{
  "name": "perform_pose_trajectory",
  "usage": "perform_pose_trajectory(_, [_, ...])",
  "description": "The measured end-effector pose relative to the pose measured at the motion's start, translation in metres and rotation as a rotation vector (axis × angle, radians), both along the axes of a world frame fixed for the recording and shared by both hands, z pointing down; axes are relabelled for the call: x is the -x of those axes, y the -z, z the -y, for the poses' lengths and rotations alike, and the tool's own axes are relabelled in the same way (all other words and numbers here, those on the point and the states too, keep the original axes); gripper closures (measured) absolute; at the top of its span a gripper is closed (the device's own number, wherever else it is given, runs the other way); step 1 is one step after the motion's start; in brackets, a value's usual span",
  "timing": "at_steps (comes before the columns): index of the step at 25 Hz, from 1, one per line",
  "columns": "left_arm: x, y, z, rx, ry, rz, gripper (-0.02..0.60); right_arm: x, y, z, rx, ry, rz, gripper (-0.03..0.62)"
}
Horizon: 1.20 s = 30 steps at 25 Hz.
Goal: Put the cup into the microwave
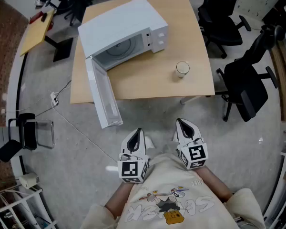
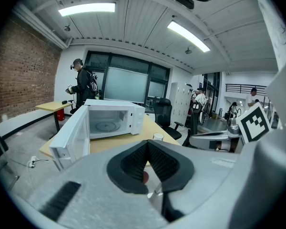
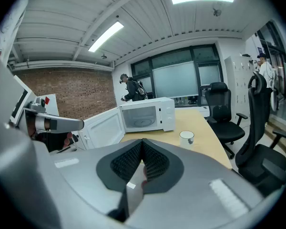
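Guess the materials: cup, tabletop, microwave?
Cup: white with a pale sheen, probably ceramic, possibly glass; too small to be sure. Tabletop: light wood look, even matte tone, likely laminate. Microwave: smooth white shell, likely painted metal or plastic; its open door has a see-through panel.

The only lettering stood on the front of the person's pale shirt (image 1: pixel 181 187). It was a row of large outlined capitals (image 1: pixel 174 208) around a cartoon figure (image 1: pixel 168 197), seen upside down from the head view and too warped to spell out surely. On the left gripper (image 1: pixel 136 133) the cube (image 1: pixel 132 170) bore black-and-white square code markers, patterns rather than words. The right gripper (image 1: pixel 184 124) carried the same kind. Nothing else was legible.
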State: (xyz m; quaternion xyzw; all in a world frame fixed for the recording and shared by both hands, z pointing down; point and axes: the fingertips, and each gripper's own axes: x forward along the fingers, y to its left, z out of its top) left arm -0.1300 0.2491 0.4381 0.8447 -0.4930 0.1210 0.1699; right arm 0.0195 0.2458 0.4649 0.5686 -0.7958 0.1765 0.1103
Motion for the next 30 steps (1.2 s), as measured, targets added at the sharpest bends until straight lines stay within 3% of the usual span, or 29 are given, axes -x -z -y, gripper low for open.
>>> perform_pose_trajectory(12, [0.034,-0.001,-0.005,0.008,0.004,0.012,0.577,0.030,-0.004,-0.002,0.010,-0.012,0.000,0.589])
perform_pose_trajectory(17, [0.059,-0.002,0.000,0.007,-0.004,-0.004,0.575,0.047,-0.008,0.001,0.014,-0.051,0.059,0.588])
perform_pose_trajectory(19, [0.063,-0.006,0.005,0.008,-0.013,-0.028,0.577,0.050,-0.012,0.000,0.011,-0.075,0.056,0.550])
perform_pose_trajectory(25, [0.044,-0.010,0.025,0.032,-0.086,-0.051,0.577,0.033,-0.025,-0.005,0.053,-0.139,0.019,0.519])
perform_pose_trajectory(30, [0.024,-0.014,0.077,0.043,-0.102,-0.043,0.577,0.001,-0.029,0.045,0.043,-0.170,0.007,0.484])
